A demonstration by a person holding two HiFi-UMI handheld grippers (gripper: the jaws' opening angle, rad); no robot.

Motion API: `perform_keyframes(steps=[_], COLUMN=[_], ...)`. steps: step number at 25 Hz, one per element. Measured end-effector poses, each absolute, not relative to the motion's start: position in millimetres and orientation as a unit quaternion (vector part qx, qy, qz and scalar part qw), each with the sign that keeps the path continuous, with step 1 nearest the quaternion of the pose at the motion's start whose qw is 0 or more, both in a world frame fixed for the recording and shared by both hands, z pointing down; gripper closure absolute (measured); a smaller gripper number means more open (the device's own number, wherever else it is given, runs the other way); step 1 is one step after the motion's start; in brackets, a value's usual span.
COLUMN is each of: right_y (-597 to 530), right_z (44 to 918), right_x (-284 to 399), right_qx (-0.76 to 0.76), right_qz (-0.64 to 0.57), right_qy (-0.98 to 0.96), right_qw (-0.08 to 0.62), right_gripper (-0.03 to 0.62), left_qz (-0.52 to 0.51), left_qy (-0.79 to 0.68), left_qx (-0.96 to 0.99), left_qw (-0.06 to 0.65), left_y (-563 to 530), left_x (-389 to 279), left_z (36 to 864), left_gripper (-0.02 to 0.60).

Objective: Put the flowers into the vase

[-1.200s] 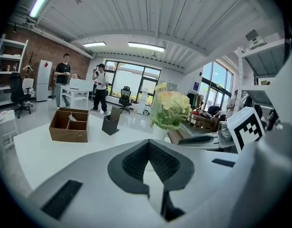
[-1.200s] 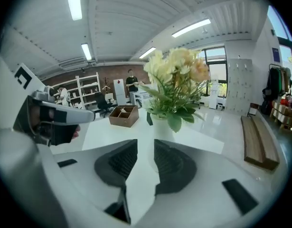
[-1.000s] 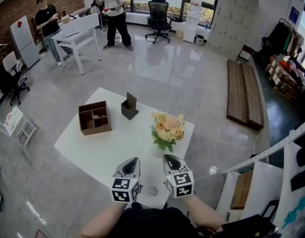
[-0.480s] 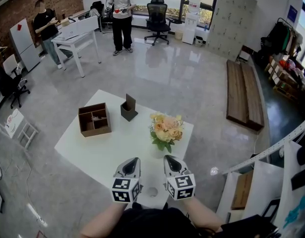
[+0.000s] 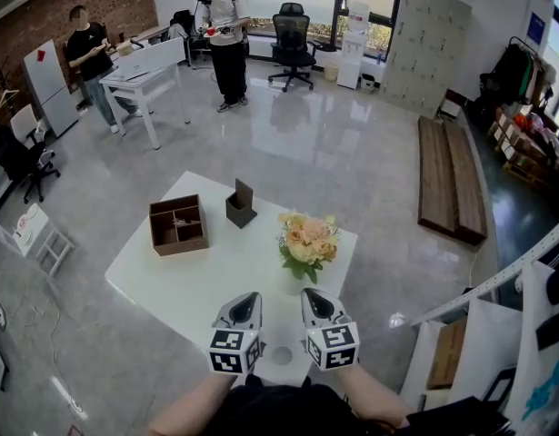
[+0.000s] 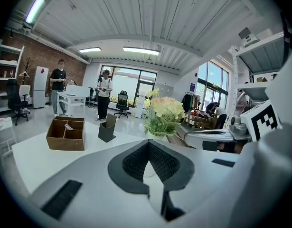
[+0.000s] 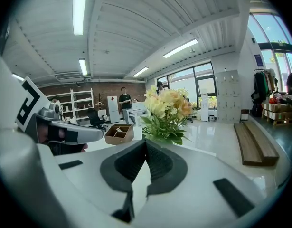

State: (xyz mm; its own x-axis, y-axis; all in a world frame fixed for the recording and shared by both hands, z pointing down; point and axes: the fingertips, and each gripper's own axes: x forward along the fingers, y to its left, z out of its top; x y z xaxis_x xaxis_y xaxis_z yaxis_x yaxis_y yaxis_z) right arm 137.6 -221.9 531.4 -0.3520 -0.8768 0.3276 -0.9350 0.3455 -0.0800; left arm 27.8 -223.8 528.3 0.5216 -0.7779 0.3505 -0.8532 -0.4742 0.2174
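Observation:
A bouquet of pale yellow and peach flowers (image 5: pixel 306 241) with green leaves stands upright near the table's right edge. Its white vase (image 5: pixel 294 282) is mostly hidden under the leaves. The same flowers (image 6: pixel 164 111) show right of centre in the left gripper view, and the flowers (image 7: pixel 167 107) stand straight ahead in the right gripper view. My left gripper (image 5: pixel 244 303) and right gripper (image 5: pixel 313 299) hover side by side over the table's near edge, just short of the vase. Both are shut with nothing between the pads.
On the white table (image 5: pixel 197 280) a brown divided box (image 5: pixel 179 225) sits at the far left, with a dark upright holder (image 5: pixel 241 205) beside it. Two people stand by a white desk (image 5: pixel 143 66) far back. Wooden benches (image 5: pixel 450 180) lie on the floor at right.
Both grippers stay where they were, shut. The person at the back has walked a little to the right, and the head view has shifted slightly.

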Motion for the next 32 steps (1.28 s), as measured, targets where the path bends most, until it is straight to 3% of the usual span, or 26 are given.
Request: perform_keyframes(steps=[32], right_y=[-218.2], right_z=[532.9], right_x=[145.7], right_qx=[0.558], right_qz=[0.128], right_qy=[-0.809], right_qw=[0.133], right_gripper=[0.591], left_qz=[0.106], left_qy=[-0.479], left_qx=[0.848], left_qw=[0.202], left_y=[-221.9], left_x=[25.8], left_z=[533.8], left_gripper=[0.578])
